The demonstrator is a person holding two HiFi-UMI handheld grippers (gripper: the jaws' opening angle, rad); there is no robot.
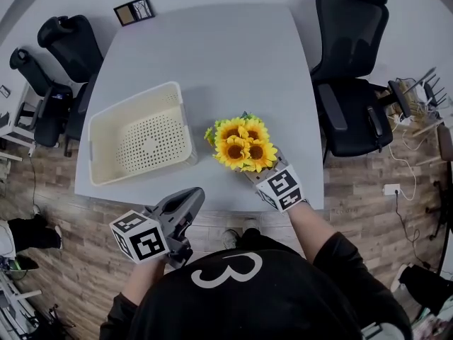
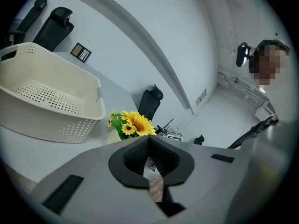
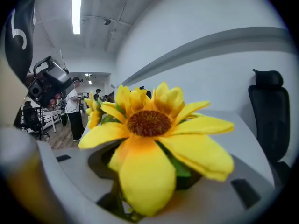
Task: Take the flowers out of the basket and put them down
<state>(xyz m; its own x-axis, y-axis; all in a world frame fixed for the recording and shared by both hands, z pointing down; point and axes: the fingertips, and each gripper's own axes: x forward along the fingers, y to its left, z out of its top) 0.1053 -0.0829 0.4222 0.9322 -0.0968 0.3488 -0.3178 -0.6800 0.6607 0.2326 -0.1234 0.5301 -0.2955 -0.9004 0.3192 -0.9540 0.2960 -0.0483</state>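
Observation:
A bunch of yellow sunflowers [image 1: 242, 144] leans over the grey table [image 1: 212, 55] just right of the cream perforated basket [image 1: 106, 122], which has nothing in it. My right gripper [image 1: 260, 172] sits at the base of the bunch. In the right gripper view one bloom [image 3: 149, 122] fills the frame and hides the pads, while its stems run down between the jaws. My left gripper [image 1: 190, 198] hangs shut and empty off the table's front edge. In its own view the left gripper [image 2: 148, 141] faces the basket [image 2: 46, 120] and the sunflowers [image 2: 131, 124].
Black office chairs stand to the right [image 1: 350, 69] and to the left [image 1: 67, 44] of the table. A small picture frame [image 1: 134, 10] lies at the far left corner. People stand in the background of both gripper views.

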